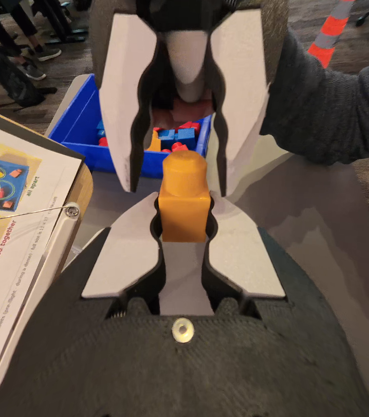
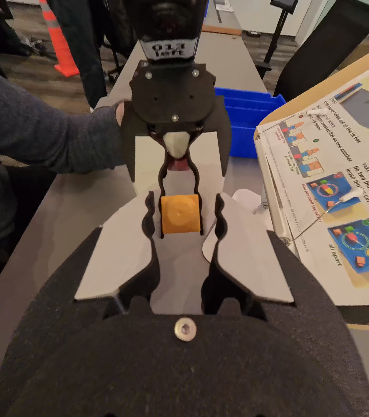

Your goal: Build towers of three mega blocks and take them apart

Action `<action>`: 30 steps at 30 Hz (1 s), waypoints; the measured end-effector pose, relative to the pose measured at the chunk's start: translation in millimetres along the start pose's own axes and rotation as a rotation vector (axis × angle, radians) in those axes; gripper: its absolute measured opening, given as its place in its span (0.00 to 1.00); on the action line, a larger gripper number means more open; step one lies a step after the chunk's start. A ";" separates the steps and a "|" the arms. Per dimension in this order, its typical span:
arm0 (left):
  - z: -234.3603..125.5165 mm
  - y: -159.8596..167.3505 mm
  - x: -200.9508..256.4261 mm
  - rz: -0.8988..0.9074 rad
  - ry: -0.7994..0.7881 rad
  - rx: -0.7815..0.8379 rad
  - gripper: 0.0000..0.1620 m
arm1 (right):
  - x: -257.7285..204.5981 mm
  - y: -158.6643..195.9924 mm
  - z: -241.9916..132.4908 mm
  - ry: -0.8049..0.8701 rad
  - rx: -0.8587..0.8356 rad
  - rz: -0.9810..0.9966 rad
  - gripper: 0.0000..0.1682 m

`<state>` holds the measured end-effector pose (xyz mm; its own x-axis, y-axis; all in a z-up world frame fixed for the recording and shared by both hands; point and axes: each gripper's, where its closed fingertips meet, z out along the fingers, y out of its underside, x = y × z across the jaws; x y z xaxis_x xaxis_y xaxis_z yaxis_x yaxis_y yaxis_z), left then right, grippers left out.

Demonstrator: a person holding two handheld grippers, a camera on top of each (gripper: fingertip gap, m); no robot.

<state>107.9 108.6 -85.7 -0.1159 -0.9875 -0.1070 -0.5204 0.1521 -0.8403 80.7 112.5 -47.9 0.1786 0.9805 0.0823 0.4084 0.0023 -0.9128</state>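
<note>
An orange mega block [image 1: 183, 214] sits between the pads of my left gripper [image 1: 183, 198], which is shut on its square body, with the round stud pointing away from the camera. My right gripper [image 1: 176, 191] faces it from the far side. Its fingers [image 1: 131, 176] straddle the stud with a gap on each side and do not touch it. In the right wrist view the block [image 2: 180, 214] shows stud-on, held by the left gripper [image 2: 181, 234]. My right gripper [image 2: 183, 198] is open around it, with its pads [image 2: 149, 216] standing outside the left's fingers.
A blue bin [image 1: 77, 130] with red, blue and orange blocks stands on the grey table [image 1: 291, 203] behind the grippers. Another blue bin [image 2: 246, 112] shows in the right wrist view. An instruction sheet [image 1: 10, 203] [image 2: 336, 191] lies beside them. A person's sleeve [image 2: 43, 135] and an orange cone [image 2: 61, 45] are nearby.
</note>
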 end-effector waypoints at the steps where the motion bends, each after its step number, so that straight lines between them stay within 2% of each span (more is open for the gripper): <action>1: -0.8 -2.8 1.3 -0.002 0.007 0.019 0.22 | 0.2 2.0 1.7 0.005 -0.012 -0.008 0.31; 5: -1.9 -1.5 -1.6 0.007 -0.011 0.011 0.22 | -3.0 2.8 5.3 -0.026 -0.012 -0.001 0.19; 12: -7.1 -5.8 -3.5 -0.011 -0.003 0.051 0.23 | -0.6 -4.6 2.9 -0.016 0.025 0.003 0.19; 15: -20.3 -13.4 -13.4 -0.026 -0.050 0.104 0.30 | 11.6 -17.5 -17.0 0.042 0.123 0.037 0.19; 16: -26.3 -14.8 -18.1 -0.028 -0.075 0.118 0.29 | 20.5 -13.6 -28.1 0.089 0.116 0.048 0.19; 17: -32.5 -15.6 -21.4 -0.023 -0.094 0.133 0.21 | 31.6 -7.5 -41.5 0.145 0.107 0.067 0.19; 19: -41.8 -15.0 -29.4 -0.027 -0.132 0.145 0.15 | 54.6 10.5 -72.4 0.257 0.086 0.121 0.19; 21: -45.7 -7.4 -41.8 -0.031 -0.204 0.108 0.10 | 86.1 48.6 -106.5 0.451 -0.039 0.191 0.20; 23: -46.4 1.6 -56.7 -0.035 -0.295 0.063 0.00 | 106.2 92.5 -136.4 0.581 -0.180 0.282 0.22; 25: -44.1 19.0 -78.4 -0.019 -0.444 -0.045 0.00 | 121.2 134.8 -161.5 0.687 -0.301 0.374 0.24; 27: -41.2 35.7 -95.8 -0.017 -0.559 -0.137 0.00 | 124.2 173.7 -172.5 0.696 -0.404 0.486 0.27; 30: -38.7 45.5 -108.4 -0.052 -0.615 -0.157 0.00 | 131.5 203.8 -183.1 0.742 -0.465 0.595 0.35</action>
<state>64.1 224.2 -91.8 0.3957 -0.8300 -0.3930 -0.6358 0.0612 -0.7694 351.4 205.9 -149.8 0.9007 0.4326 0.0391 0.3497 -0.6688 -0.6560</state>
